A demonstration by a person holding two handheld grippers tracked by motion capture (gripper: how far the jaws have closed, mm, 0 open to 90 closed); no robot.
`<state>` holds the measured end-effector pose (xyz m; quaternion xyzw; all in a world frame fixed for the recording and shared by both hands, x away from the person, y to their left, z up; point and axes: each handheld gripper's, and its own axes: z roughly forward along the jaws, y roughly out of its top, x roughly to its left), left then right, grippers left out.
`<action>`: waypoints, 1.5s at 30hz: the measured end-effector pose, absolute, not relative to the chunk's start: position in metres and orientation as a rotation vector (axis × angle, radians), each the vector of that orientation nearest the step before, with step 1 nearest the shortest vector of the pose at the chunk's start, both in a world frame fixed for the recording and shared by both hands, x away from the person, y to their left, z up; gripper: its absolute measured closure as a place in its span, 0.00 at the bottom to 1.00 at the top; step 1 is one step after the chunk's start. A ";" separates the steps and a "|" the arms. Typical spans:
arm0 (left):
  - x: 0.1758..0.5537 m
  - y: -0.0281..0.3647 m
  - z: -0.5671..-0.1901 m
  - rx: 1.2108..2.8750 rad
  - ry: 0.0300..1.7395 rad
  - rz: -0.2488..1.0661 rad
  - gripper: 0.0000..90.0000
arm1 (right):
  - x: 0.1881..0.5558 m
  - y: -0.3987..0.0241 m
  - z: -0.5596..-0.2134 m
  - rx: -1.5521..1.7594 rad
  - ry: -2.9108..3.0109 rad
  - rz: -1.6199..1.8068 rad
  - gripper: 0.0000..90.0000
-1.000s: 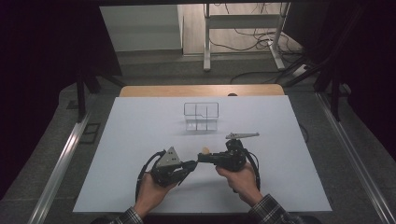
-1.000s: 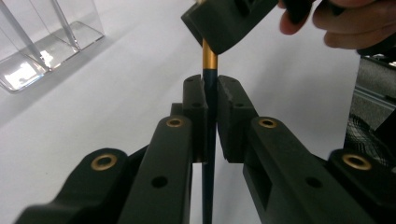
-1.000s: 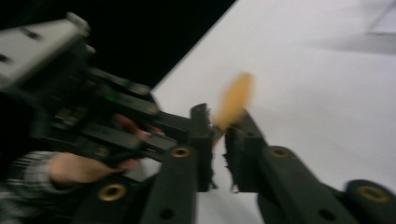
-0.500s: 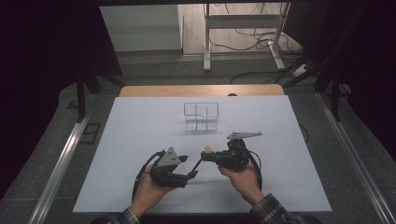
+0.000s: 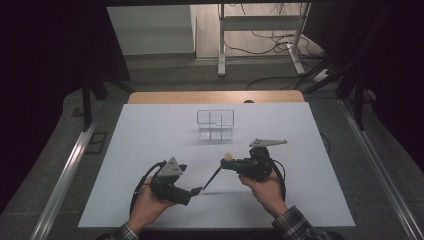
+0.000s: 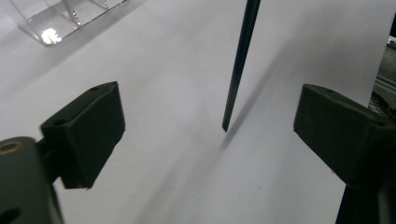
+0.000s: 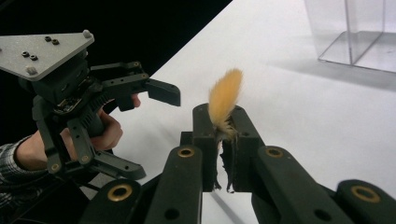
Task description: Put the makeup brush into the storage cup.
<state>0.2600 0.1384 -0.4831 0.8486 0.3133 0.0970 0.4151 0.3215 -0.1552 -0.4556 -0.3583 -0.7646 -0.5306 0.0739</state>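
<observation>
Orange-bristled thin black brush (image 7: 224, 105) sits clamped in the right tool (image 7: 219, 135); the left tool (image 6: 210, 135), jaws just spread, has released the handle. Next, probably the clear acrylic organiser (image 5: 215, 124).

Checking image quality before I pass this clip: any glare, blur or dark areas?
High view: room edges black, white tabletop evenly lit. Left gripper view: glare spot on clear plastic box, thin dark brush handle casts a soft shadow. Right gripper view: orange bristle tuft slightly soft.
</observation>
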 end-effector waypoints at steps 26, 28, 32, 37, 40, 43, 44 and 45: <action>0.251 0.180 -0.490 2.143 0.888 0.285 0.02 | 0.330 -0.179 -0.446 -1.122 -2.327 -1.666 0.94; 0.250 0.182 -0.492 2.149 0.893 0.293 0.01 | 0.331 -0.180 -0.445 -1.128 -2.333 -1.667 0.94; 0.248 0.187 -0.494 2.150 0.907 0.310 0.00 | 0.333 -0.184 -0.444 -1.146 -2.334 -1.671 0.94; 0.245 0.195 -0.496 2.136 0.929 0.308 0.00 | 0.337 -0.188 -0.441 -1.163 -2.334 -1.682 0.94; 0.244 0.199 -0.497 2.125 0.938 0.310 0.00 | 0.340 -0.191 -0.439 -1.174 -2.330 -1.691 0.94; 0.242 0.202 -0.498 2.129 0.945 0.318 0.00 | 0.344 -0.194 -0.436 -1.181 -2.330 -1.703 0.94; 0.242 0.203 -0.499 2.134 0.946 0.322 0.00 | 0.345 -0.195 -0.434 -1.182 -2.332 -1.707 0.94; 0.241 0.203 -0.499 2.137 0.946 0.325 0.00 | 0.347 -0.195 -0.433 -1.187 -2.331 -1.709 0.94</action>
